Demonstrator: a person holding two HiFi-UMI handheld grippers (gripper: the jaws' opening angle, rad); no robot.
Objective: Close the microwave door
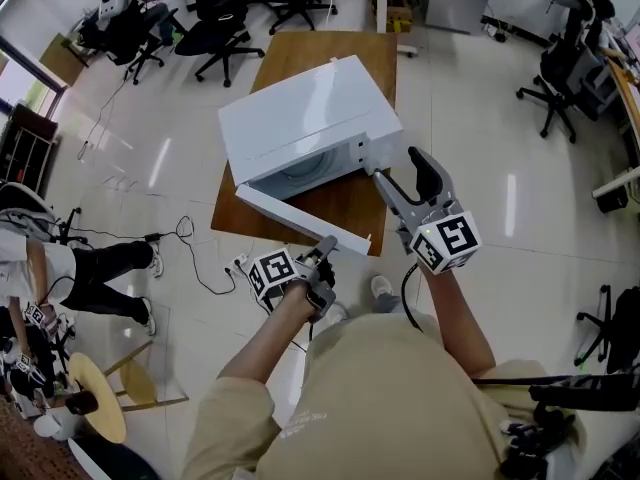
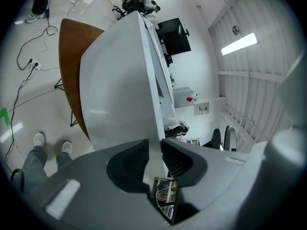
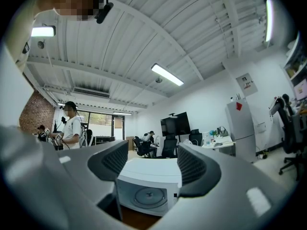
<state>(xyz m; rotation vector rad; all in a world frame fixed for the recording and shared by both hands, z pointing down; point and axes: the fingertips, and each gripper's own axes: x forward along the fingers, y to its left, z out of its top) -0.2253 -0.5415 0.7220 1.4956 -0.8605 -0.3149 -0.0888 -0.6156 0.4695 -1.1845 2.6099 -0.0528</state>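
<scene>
Your left tongs (image 1: 326, 247) are clenched on the microwave door (image 1: 300, 218), near its free end. In the left gripper view the thin white panel (image 2: 124, 80) sits pinched between the jaws. The door stands swung wide open from the white microwave (image 1: 310, 118), which sits on the brown desk (image 1: 330, 48) with its open front toward you. Your right tongs (image 1: 396, 165) are released, jaws apart with nothing between them. They are held just beside the microwave's right front corner. The right gripper view looks past them into the cavity, at the round turntable (image 3: 145, 196).
</scene>
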